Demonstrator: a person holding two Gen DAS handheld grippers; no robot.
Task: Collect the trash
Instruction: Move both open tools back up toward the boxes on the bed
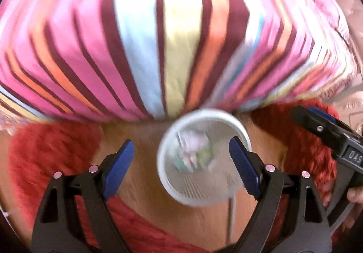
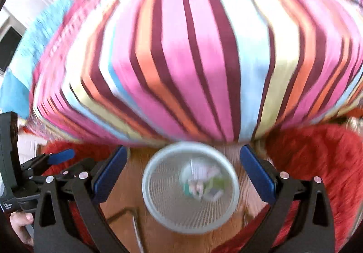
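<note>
Wooden floor [image 2: 127,196], mesh bin [image 2: 190,187] below, both grippers [image 1: 181,169] [image 2: 183,175] angled down, wide open, empty.

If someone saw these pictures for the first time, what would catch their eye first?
The bright striped bedspread fills the upper half of both views. Below it a white mesh wastebasket stands on the wooden floor, crumpled trash at its bottom, with a shaggy red rug alongside.

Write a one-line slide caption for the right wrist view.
Open right tongs above a white mesh bin holding crumpled trash, beside a striped bedspread.
</note>
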